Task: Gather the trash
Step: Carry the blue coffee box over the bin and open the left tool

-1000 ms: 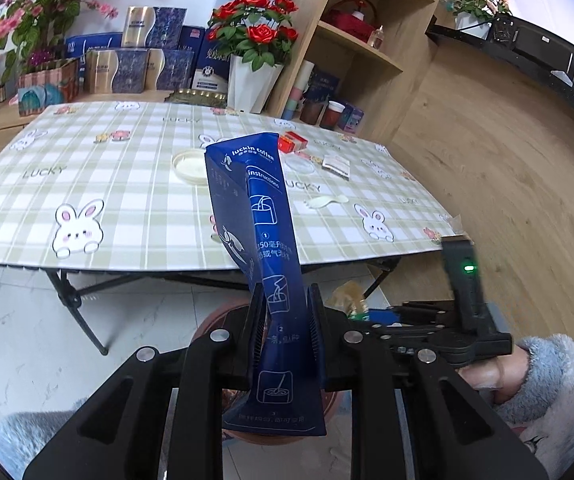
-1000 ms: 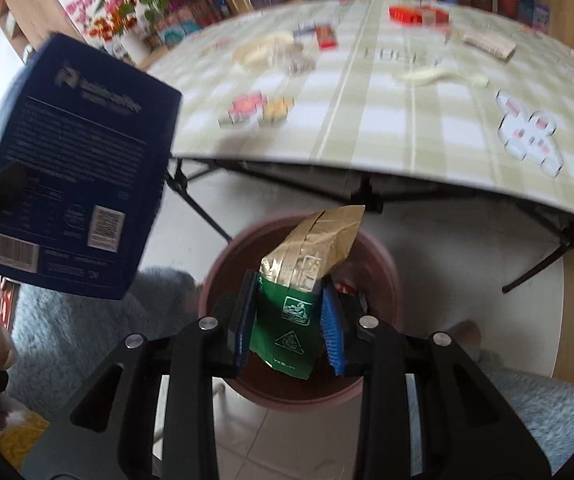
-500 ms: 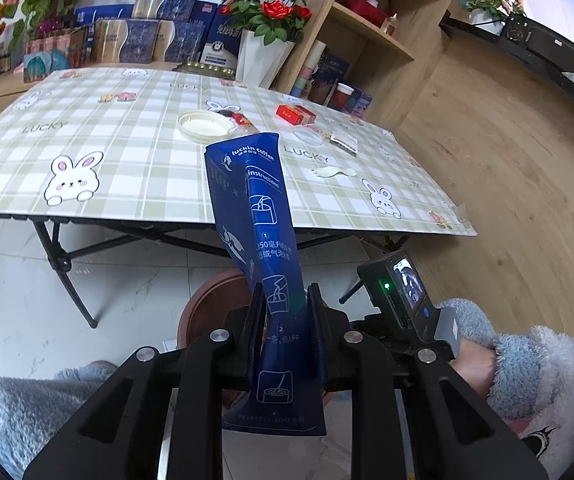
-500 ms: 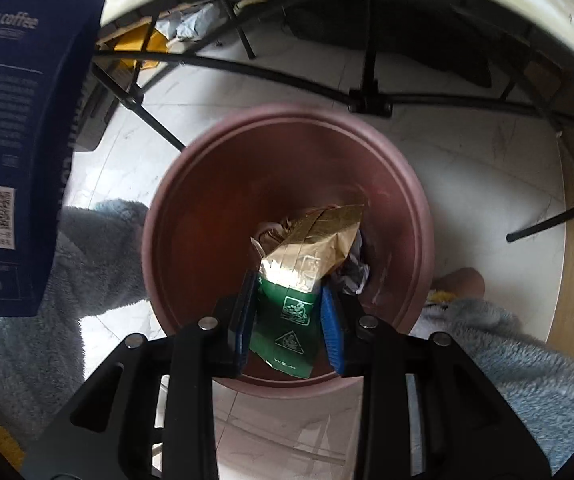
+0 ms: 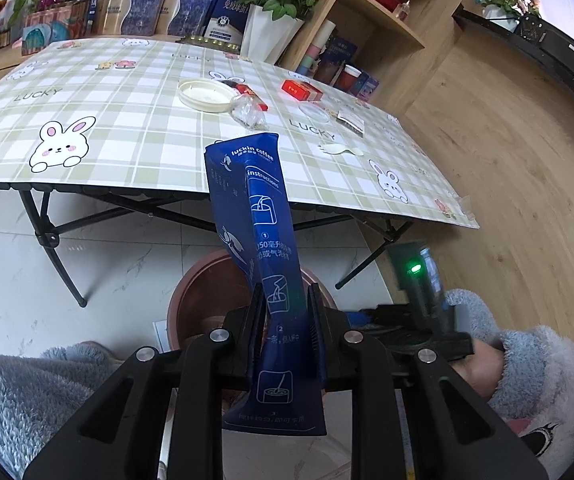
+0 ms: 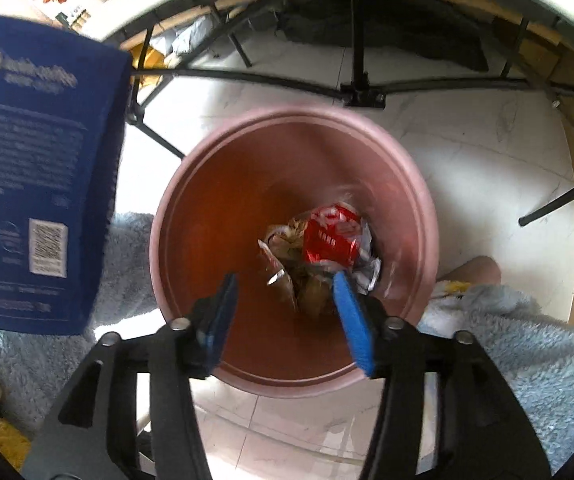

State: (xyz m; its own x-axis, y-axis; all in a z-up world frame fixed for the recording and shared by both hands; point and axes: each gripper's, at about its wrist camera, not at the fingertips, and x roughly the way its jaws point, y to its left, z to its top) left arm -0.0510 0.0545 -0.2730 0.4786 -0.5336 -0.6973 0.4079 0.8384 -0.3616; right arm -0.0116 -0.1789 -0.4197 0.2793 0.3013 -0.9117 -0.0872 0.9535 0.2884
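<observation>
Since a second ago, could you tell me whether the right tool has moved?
Yes. The right tool dropped from table level toward the bin, which now fills the view; its jaws just opened, empty.

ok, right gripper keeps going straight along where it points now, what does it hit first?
Probably the trash pile at the bottom of the bin: the right gripper has just been opening, nothing between its fingers, and points down into the mouth at the red wrapper and crumpled packets. Depth to them is unclear.

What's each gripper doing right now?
Left gripper: shut on the blue coffee pouch.
Right gripper: jaws just opened, empty, over the bin.
</observation>
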